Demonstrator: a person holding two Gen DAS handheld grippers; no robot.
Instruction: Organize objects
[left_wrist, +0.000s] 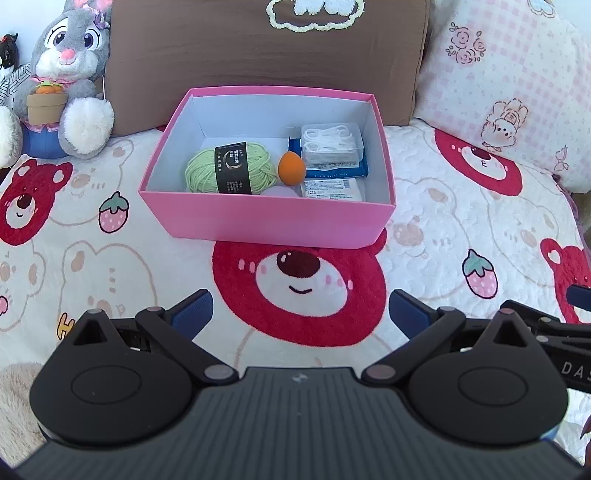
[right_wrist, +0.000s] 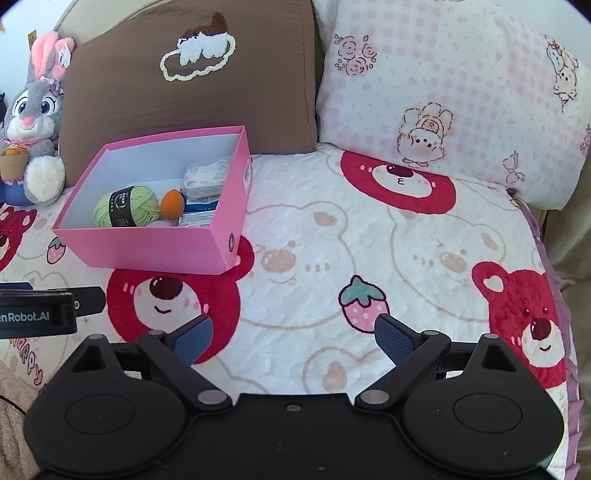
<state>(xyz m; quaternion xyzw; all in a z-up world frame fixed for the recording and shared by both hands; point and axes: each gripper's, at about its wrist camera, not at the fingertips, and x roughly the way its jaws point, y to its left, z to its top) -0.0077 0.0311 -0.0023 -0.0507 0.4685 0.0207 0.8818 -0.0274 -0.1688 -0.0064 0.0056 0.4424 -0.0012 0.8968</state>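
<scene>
Pink box (left_wrist: 266, 218) on bear-print blanket (left_wrist: 443, 236), 2 grippers before it.
Contents: green yarn ball (left_wrist: 229, 170) at left, orange egg-shaped sponge (left_wrist: 291, 168) beside it, clear floss-pick case (left_wrist: 330, 142) atop blue wipes pack (left_wrist: 336, 170), white packet (left_wrist: 332, 190) in front. Left gripper (left_wrist: 299, 314) and right gripper (right_wrist: 291, 338): jaws wide, holding nothing. Rabbit plush (left_wrist: 70, 74), brown pillow (left_wrist: 266, 55) behind.

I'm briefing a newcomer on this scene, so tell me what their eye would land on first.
The open pink box sits mid-bed on the bear-print blanket, holding a green yarn ball, an orange egg-shaped sponge and white packets at its right. Behind it lean a brown pillow and a pink checked one, with a grey plush rabbit at far left. Both the left gripper and right gripper hang open and empty.
</scene>
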